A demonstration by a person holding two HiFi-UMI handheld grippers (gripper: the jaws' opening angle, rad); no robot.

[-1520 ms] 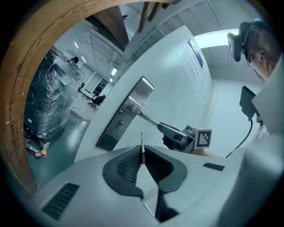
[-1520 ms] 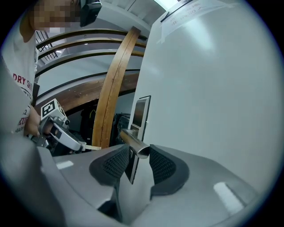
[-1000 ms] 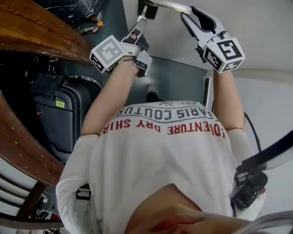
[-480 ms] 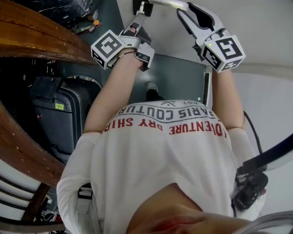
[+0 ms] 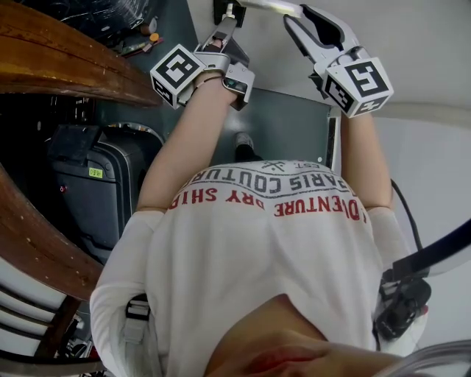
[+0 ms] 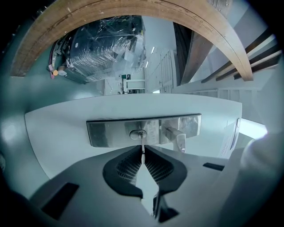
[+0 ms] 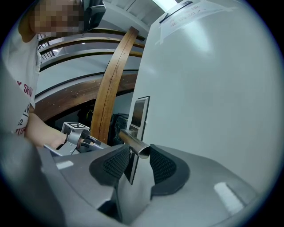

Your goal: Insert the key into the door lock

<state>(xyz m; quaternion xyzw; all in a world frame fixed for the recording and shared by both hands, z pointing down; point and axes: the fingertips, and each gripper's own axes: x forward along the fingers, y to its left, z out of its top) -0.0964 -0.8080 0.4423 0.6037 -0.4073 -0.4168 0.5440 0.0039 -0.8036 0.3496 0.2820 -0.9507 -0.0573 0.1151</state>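
Only the left gripper view shows the key (image 6: pixel 142 142). The left gripper (image 6: pixel 143 156) has its jaws pinched on the thin blade. The blade's far end meets the keyhole (image 6: pixel 138 134) in the steel lock plate (image 6: pixel 111 133) on the white door (image 6: pixel 57 128); how deep it sits cannot be told. In the head view this gripper (image 5: pixel 229 16) merely reaches the plate and hides the key.

Further right, the right gripper view shows the right gripper (image 7: pixel 139 150) clamped on the free end of the door handle (image 7: pixel 133 141), one pad on each side of the tube.

In the head view, a curved wooden rail (image 5: pixel 66 66) and a dark suitcase (image 5: pixel 96 191) lie at the left. The person's white shirt (image 5: pixel 265 250) fills the middle and blocks the floor below. In the left gripper view, a plastic-wrapped bundle (image 6: pixel 106 53) sits beyond the door.
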